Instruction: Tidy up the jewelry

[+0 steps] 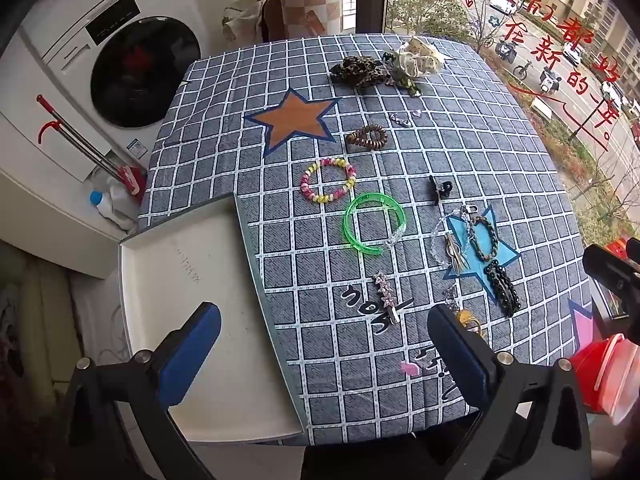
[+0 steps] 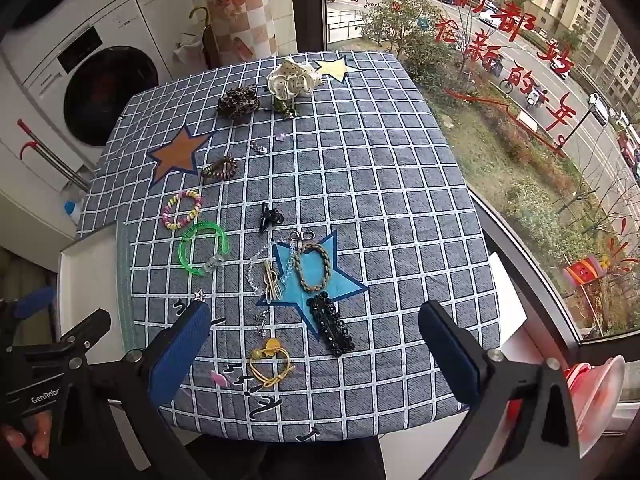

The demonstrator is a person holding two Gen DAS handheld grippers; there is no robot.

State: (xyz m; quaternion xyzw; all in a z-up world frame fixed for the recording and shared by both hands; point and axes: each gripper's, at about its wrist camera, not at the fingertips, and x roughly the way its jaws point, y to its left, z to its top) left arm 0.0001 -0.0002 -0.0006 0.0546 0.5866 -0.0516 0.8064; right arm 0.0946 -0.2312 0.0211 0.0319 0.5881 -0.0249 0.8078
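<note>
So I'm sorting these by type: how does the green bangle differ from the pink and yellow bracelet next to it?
The green bangle is a smooth, clear, one-colour band with a gap in its ring; the pink and yellow bracelet is a closed loop of small twisted segments in mixed colours. The bangle lies nearer the white tray, the bracelet farther up the cloth. Both lie flat, untouched, similar in size.

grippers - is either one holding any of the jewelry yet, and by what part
Nothing is held. The left gripper and the right gripper are both open above the table, with no jewelry between their fingers.
</note>
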